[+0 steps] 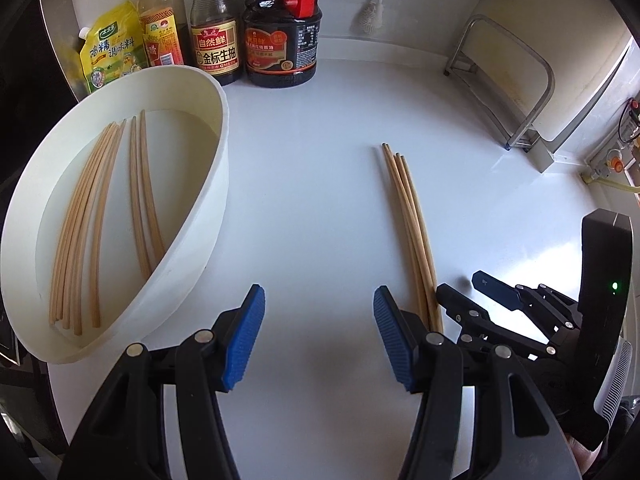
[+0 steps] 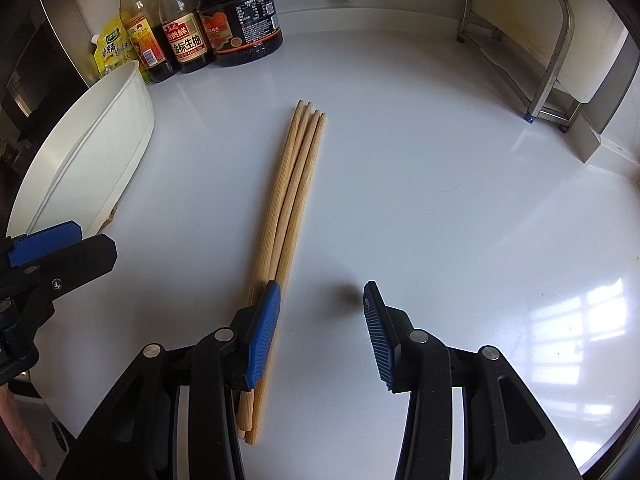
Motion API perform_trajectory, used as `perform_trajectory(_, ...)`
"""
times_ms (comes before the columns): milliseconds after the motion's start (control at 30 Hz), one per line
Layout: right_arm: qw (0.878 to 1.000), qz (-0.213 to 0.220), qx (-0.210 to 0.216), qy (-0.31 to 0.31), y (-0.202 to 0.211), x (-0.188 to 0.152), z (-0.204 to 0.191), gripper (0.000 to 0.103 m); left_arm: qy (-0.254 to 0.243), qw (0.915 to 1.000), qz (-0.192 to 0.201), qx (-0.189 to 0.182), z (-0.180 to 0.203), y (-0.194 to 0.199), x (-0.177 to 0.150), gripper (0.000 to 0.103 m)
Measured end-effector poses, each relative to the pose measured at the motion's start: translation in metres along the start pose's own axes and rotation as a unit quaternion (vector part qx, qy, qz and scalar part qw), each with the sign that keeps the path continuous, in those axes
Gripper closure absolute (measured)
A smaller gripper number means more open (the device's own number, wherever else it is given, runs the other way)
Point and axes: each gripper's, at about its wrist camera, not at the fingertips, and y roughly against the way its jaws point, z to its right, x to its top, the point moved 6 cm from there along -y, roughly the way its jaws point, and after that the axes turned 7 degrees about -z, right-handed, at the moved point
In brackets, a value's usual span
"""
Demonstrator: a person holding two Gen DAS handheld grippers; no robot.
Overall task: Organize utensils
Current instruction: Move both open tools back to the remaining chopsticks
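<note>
Both claws stand with their blue pads apart and nothing between them: the left gripper point(image 1: 319, 308) hovers over bare countertop point(image 1: 320, 160), and the right gripper point(image 2: 322, 300) sits low just beside a bundle of loose chopsticks point(image 2: 292, 200), its left pad lying over the bundle's near end. These wooden chopsticks lie side by side on the white counter, pointing away toward the back wall. More sorted chopsticks point(image 1: 100, 208) rest inside a white oval tray point(image 1: 208, 184) to the left, in two groups: a larger fan near the tray's left side and a pair to its right. Behind the tray stands a row of condiments against the wall: a yellow seasoning pouch point(image 1: 110, 48) printed 鸡精调味料, a clear bottle point(image 1: 160, 20) with a yellow-and-red label too small to read, a soy sauce bottle point(image 1: 214, 36) whose label reads 自然鲜 and 金标生抽, and a dark jug point(image 1: 282, 40) with a red handle and small unreadable print. At the far right a metal rack point(image 1: 508, 92) stands on the counter near the wall.
</note>
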Motion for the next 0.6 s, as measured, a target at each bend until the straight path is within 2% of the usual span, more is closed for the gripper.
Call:
perform_trajectory(300, 1.0, -0.007, -0.009, 0.012, -0.003, 0.002, -0.003, 0.062, 0.004, 1.0, -0.005, 0.001, 0.002, -0.004, -0.006, 0.047)
perform_trajectory(533, 1.0, 0.0, -0.017, 0.001, 0.0, -0.001, 0.015, 0.061, -0.004, 0.9999, -0.012, -0.01, 0.017, -0.013, -0.01, 0.047)
perform_trajectory(600, 1.0, 0.003, -0.018, -0.003, 0.002, -0.001, 0.022, 0.062, -0.007, 0.9998, -0.01, -0.012, 0.022, -0.016, -0.011, 0.044)
